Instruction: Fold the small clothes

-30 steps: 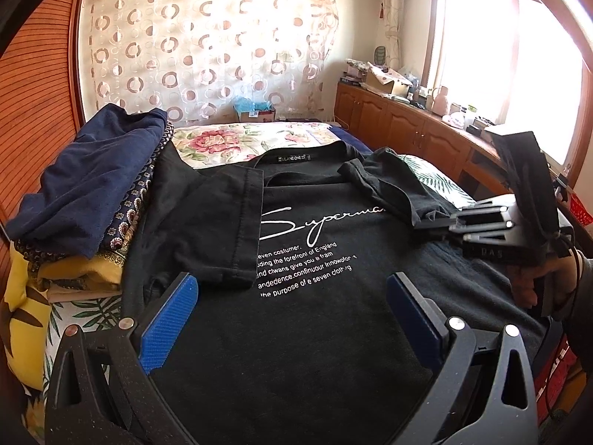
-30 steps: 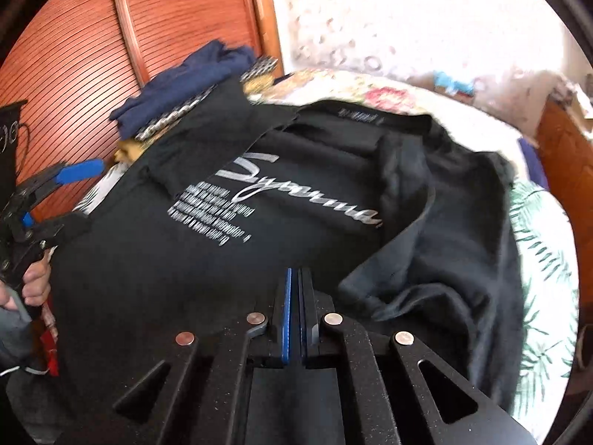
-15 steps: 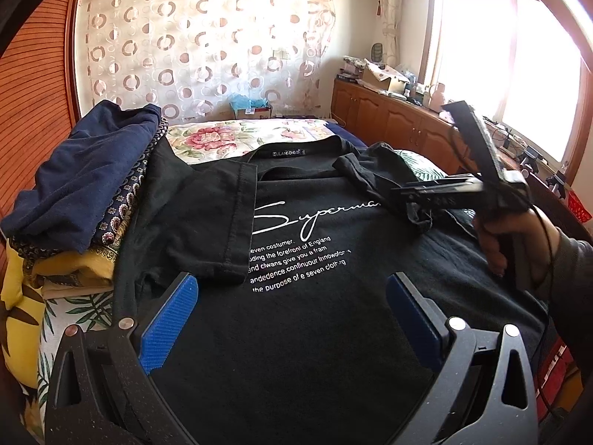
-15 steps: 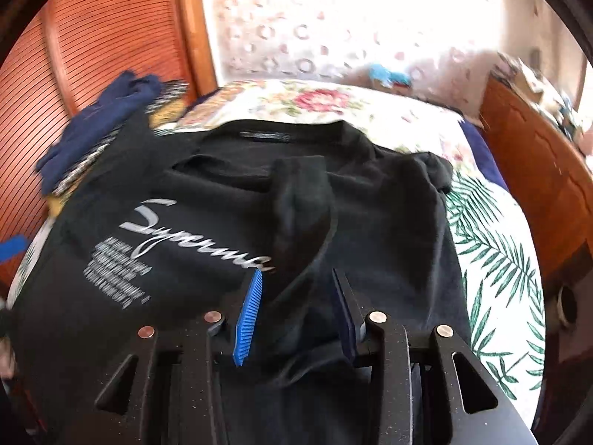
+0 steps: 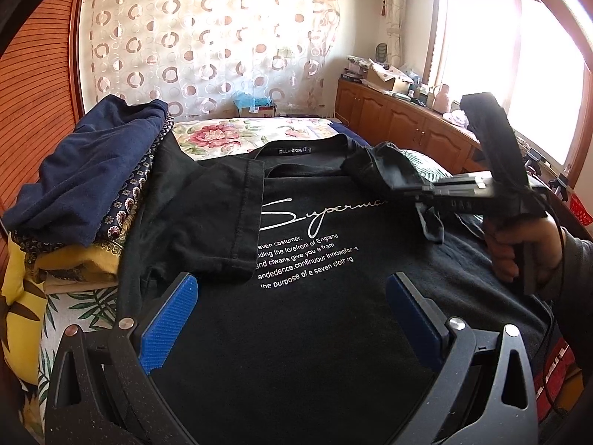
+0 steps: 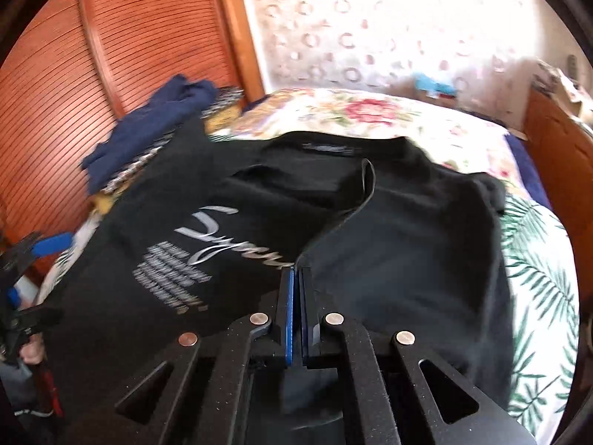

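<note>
On the floral bed (image 5: 229, 137) the black T-shirt (image 5: 304, 333) lies face up, left sleeve already folded in; my right claw (image 6: 295, 278) pinches the right sleeve (image 5: 385, 167), lifted, my left claw (image 5: 292, 319) gapes wide, so next I'd lay that sleeve across the chest.

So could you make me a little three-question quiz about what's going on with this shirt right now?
1. True or false: the left hand-held gripper is shut on the black T-shirt.
2. Which part of the T-shirt does the right hand-held gripper pinch? A collar, B sleeve, C bottom hem.
3. Fill in: the pile of folded clothes has a ____ garment on top.

Key: 1 false, it is open; 2 B; 3 navy blue.
</note>
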The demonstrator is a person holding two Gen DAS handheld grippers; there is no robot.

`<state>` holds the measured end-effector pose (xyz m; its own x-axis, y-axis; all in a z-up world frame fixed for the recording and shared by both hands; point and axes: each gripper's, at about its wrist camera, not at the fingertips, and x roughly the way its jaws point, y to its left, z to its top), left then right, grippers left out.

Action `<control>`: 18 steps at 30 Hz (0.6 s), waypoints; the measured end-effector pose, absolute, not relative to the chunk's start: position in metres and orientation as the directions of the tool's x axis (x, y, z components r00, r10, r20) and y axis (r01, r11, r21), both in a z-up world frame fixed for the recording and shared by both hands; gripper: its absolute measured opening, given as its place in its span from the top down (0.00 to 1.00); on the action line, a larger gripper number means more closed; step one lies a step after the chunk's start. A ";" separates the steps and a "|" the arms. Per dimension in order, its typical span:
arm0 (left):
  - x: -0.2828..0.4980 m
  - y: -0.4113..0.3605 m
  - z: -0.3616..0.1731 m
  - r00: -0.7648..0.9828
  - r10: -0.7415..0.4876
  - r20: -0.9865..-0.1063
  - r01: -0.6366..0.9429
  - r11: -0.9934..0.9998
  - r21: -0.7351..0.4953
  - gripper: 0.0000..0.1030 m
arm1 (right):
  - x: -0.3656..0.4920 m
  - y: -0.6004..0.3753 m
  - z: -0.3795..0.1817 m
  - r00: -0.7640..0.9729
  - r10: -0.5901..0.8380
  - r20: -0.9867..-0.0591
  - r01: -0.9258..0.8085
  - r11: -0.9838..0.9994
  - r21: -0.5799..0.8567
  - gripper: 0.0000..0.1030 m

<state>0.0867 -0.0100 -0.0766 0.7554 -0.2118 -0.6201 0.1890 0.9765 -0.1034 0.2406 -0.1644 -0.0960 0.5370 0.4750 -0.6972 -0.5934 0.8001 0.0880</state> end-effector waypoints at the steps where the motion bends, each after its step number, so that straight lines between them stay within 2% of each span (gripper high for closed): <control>1: 0.087 -0.009 -0.077 0.756 -0.210 -0.620 0.187 0.977 -0.103 0.01 | 0.238 -0.160 -0.099 0.522 0.474 -0.709 -0.608 0.790 0.081 0.98; 3: 0.087 -0.008 -0.076 0.757 -0.208 -0.619 0.184 0.978 -0.104 0.01 | 0.233 -0.153 -0.104 0.504 0.461 -0.730 -0.623 0.780 0.063 0.95; 5: 0.087 -0.006 -0.076 0.759 -0.207 -0.618 0.181 0.978 -0.104 0.01 | 0.231 -0.151 -0.107 0.503 0.454 -0.735 -0.626 0.778 0.053 0.78; 10: 0.087 -0.003 -0.076 0.761 -0.201 -0.617 0.175 0.979 -0.103 0.01 | 0.228 -0.169 -0.098 0.547 0.462 -0.698 -0.604 0.795 0.052 0.63; 14: 0.089 0.001 -0.074 0.766 -0.192 -0.613 0.167 0.981 -0.098 0.01 | 0.238 -0.193 -0.096 0.599 0.397 -0.695 -0.532 0.847 0.025 0.58; 18: 0.092 0.006 -0.072 0.772 -0.181 -0.610 0.154 0.983 -0.098 0.01 | 0.250 -0.215 -0.103 0.645 0.297 -0.704 -0.448 0.893 -0.034 0.58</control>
<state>0.0916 0.0059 -0.0718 0.7715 -0.1814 -0.6098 0.1536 0.9832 -0.0981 0.2501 -0.2150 -0.1033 0.6454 0.2971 -0.7037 -0.4478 0.8935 -0.0336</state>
